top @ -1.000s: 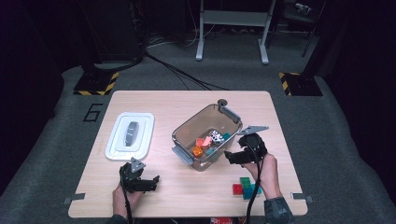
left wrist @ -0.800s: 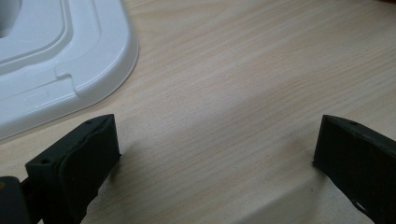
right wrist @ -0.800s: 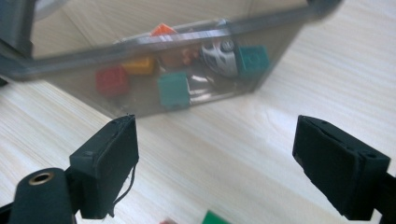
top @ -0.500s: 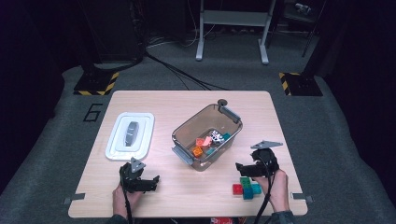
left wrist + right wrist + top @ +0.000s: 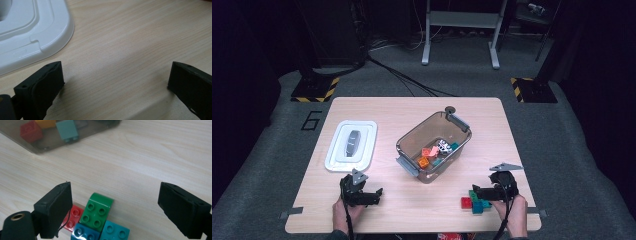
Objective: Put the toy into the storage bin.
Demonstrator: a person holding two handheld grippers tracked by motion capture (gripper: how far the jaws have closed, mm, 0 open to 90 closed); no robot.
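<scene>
Hovering w/ jaws wide open, nothing gripped: right hand-held gripper (image 5: pixel 115 212) over green brick (image 5: pixel 98 211), just been opening. Left hand-held gripper (image 5: pixel 116 82) open too, empty, low over surface (image 5: pixel 130 37).

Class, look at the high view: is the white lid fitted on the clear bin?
No, the white lid lies flat on the table, apart from the clear bin.

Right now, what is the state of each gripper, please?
Left gripper: open, holding nothing, over the bare wooden table.
Right gripper: open, holding nothing, over the green plastic building brick.
</scene>
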